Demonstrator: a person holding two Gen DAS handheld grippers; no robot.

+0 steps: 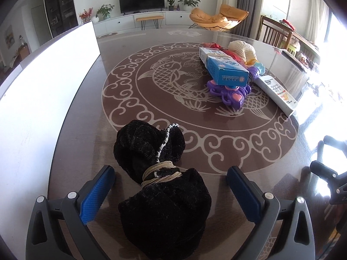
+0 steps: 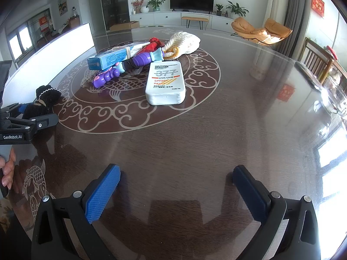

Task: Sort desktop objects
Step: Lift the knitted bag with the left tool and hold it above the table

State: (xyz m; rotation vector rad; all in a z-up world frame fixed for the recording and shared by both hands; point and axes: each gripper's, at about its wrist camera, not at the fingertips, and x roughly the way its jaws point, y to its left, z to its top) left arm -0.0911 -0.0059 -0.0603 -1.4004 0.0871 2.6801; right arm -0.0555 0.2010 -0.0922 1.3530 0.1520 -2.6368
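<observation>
A black fuzzy bundle (image 1: 164, 205) tied round the middle with tan cord lies on the table between the fingers of my left gripper (image 1: 171, 169). The jaws stand wide open and the blue pads (image 1: 95, 192) are clear of the cloth on both sides. In the right wrist view the same bundle (image 2: 46, 96) and the left gripper (image 2: 39, 111) show at the far left. My right gripper (image 2: 176, 169) hovers open over bare table with nothing between its fingers. Ahead lies a pile: a blue box (image 2: 108, 59), a purple toy (image 2: 106, 77), a white sunscreen bottle (image 2: 166, 82) and a cream knitted bag (image 2: 184, 41).
A large white panel (image 1: 43, 86) runs along the table's left side. The dark glossy table (image 2: 195, 140) carries a round fish pattern. A red cloth item (image 2: 154, 43) sits in the pile. A hand (image 2: 7, 173) holds the left gripper's handle. A glass jar (image 2: 335, 99) stands at the right edge.
</observation>
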